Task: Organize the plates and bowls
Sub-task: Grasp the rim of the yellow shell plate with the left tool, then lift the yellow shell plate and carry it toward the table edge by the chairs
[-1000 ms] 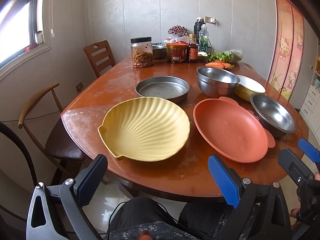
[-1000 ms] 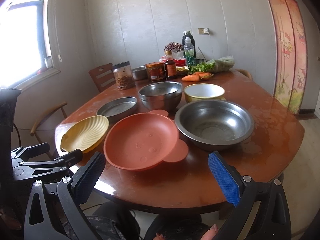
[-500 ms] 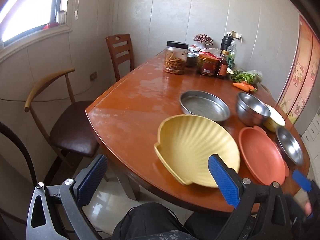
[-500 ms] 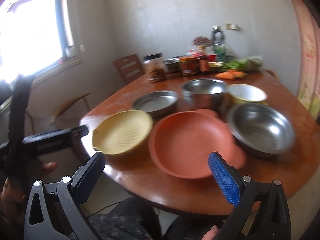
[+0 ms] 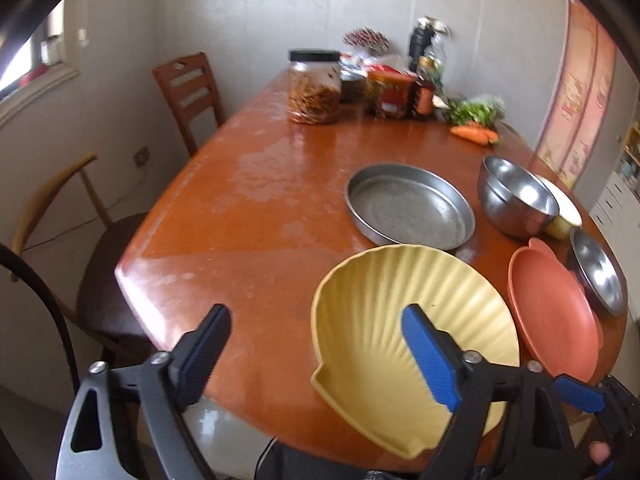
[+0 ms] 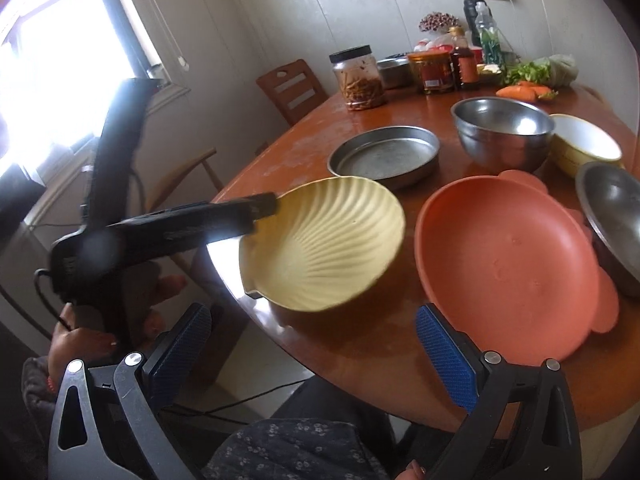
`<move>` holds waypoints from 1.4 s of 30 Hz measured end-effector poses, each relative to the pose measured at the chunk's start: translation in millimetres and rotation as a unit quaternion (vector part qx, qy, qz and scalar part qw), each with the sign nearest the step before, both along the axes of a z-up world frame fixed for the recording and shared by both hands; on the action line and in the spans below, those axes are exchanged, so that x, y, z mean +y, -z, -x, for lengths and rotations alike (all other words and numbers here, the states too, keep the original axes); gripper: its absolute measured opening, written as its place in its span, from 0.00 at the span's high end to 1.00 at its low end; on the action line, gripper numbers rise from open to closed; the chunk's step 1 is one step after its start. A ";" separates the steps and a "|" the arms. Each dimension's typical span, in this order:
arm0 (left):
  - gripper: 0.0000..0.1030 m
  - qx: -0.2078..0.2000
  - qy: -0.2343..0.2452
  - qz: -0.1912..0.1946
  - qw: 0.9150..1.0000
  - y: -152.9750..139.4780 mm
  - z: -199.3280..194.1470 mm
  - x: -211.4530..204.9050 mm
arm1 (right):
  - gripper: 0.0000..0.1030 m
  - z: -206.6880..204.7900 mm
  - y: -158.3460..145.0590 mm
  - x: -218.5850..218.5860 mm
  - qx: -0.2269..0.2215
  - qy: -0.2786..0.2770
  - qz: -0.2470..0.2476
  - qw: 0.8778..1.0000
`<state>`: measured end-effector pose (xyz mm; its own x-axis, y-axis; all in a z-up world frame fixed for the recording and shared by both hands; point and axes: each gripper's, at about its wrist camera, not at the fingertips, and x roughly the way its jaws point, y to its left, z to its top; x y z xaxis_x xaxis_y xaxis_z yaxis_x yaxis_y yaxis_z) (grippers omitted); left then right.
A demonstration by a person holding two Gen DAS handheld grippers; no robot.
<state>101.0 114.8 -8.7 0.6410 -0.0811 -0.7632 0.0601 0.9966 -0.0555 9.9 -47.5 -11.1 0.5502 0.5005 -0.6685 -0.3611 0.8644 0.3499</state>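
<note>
Table items, listed left to right as they sit from your claws.

1. Your left gripper point(image 5: 316, 344): it angles down over the near edge of the wooden table point(image 5: 256, 216). Its jaws are closing, and the left rim of the yellow shell plate point(image 5: 404, 320) lies between them. No pad presses on it yet. The right pad shows over the plate's ribbed inside; the left pad is over bare table.

2. The yellow shell plate lies flat at the table's near edge. Its long axis runs from the small square hinge tab at the near-left out to the rounded fan edge at the far right. The ribs spread away from that tab. In the right wrist view, the left gripper's fingertip reaches the plate's far-left rim point(image 6: 264, 206).

3. Round metal pan point(image 5: 410, 206), past the shell plate and just beyond its far edge.

4. Your right gripper point(image 6: 316, 344): jaws wide, nothing in them, held off the table's near edge. The shell plate is ahead of its left pad.

5. Orange plate point(image 6: 508, 260), flat, ahead of the right pad and just beside the shell plate. Its small ear tabs sit at the far edge and on the right.

6. Steel bowls point(image 6: 504, 132), beyond the orange plate.
</note>
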 end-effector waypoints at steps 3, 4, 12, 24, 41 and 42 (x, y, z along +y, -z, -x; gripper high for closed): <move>0.31 0.018 0.015 -0.002 1.000 9.4 -13.1 -3.5 | 0.06 -6.4 3.2 2.6 0.009 0.001 0.005 1.000; 0.33 0.023 0.017 -0.001 1.000 11.6 -15.7 -4.3 | 0.06 -9.6 4.9 4.4 0.012 0.005 0.010 1.000; 0.53 0.046 0.059 0.025 0.997 24.0 -24.1 -11.5 | 0.22 -24.2 14.1 15.7 0.017 0.001 0.022 1.000; 0.58 0.035 0.046 0.025 0.998 19.5 -16.1 14.1 | 0.26 -37.7 12.5 26.8 -0.005 -0.001 0.045 0.999; 0.60 0.037 -0.033 0.045 0.998 23.9 -39.4 86.3 | 0.26 -85.9 7.0 95.9 -0.023 -0.055 0.051 0.997; 0.60 0.035 -0.034 0.042 0.998 24.2 -40.6 87.5 | 0.26 -87.9 7.9 98.5 -0.023 -0.057 0.053 0.997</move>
